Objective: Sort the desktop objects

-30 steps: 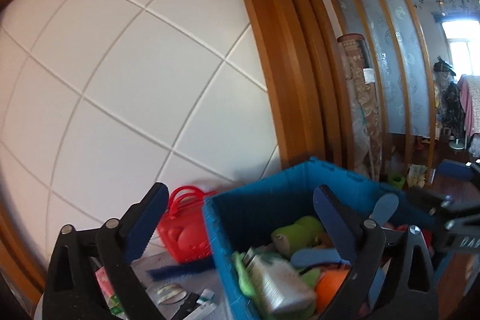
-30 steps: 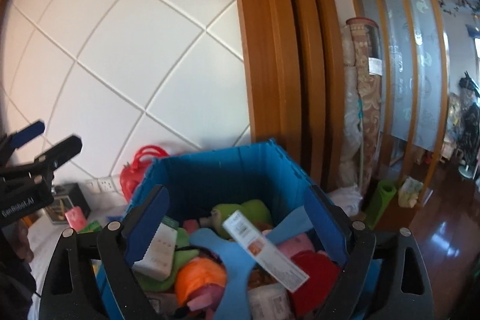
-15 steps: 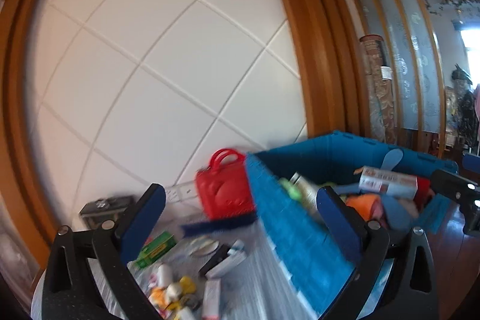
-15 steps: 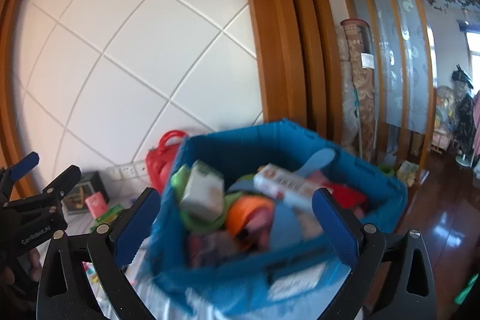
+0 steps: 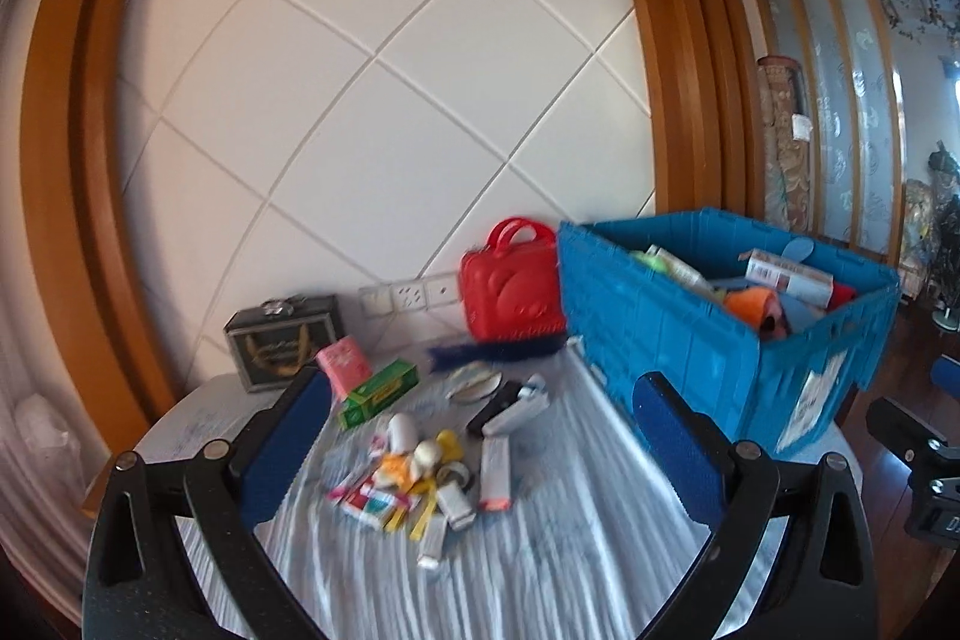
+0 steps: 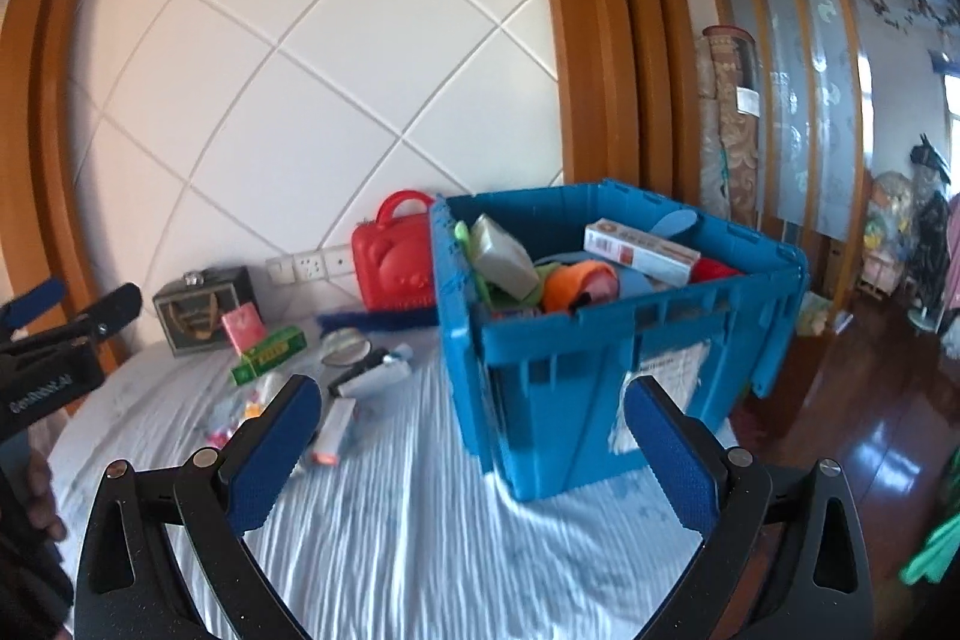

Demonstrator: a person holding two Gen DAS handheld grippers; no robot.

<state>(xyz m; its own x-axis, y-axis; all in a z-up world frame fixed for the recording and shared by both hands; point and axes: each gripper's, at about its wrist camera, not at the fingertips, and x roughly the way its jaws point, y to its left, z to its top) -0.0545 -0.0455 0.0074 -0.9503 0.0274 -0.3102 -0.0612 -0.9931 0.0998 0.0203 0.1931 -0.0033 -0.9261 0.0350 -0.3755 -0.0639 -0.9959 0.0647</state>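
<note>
Two claws face a desk (image 5: 540,568) draped in a pale, wrinkled cloth, and both stand wide open with nothing between their pads. Going from the left of the left wrist view: a dark case (image 5: 282,349) sits against the wall, then a pink box (image 5: 345,367) and a green box (image 5: 378,391), then a loose heap of small items (image 5: 420,478) lying ahead of the left claw (image 5: 480,460), a red carry case (image 5: 510,283) by the wall, and the blue crate (image 5: 720,328) at the right, already piled with things. The step in hand looks like an approach for a first pick, so the left claw would do well to single out one piece at the edge of the heap, come down over it squarely and close only when its neighbours are clear of the pads. The right claw (image 6: 468,454), judged from its view, is lined up on the crate's near corner and should keep off the wall. Only the left wrist view shows the heap in full; the right wrist view hides most of it behind its own finger (image 6: 273,451) but shows the crate's front label (image 6: 660,370), the left claw from the side and part of a hand (image 6: 36,496).
</note>
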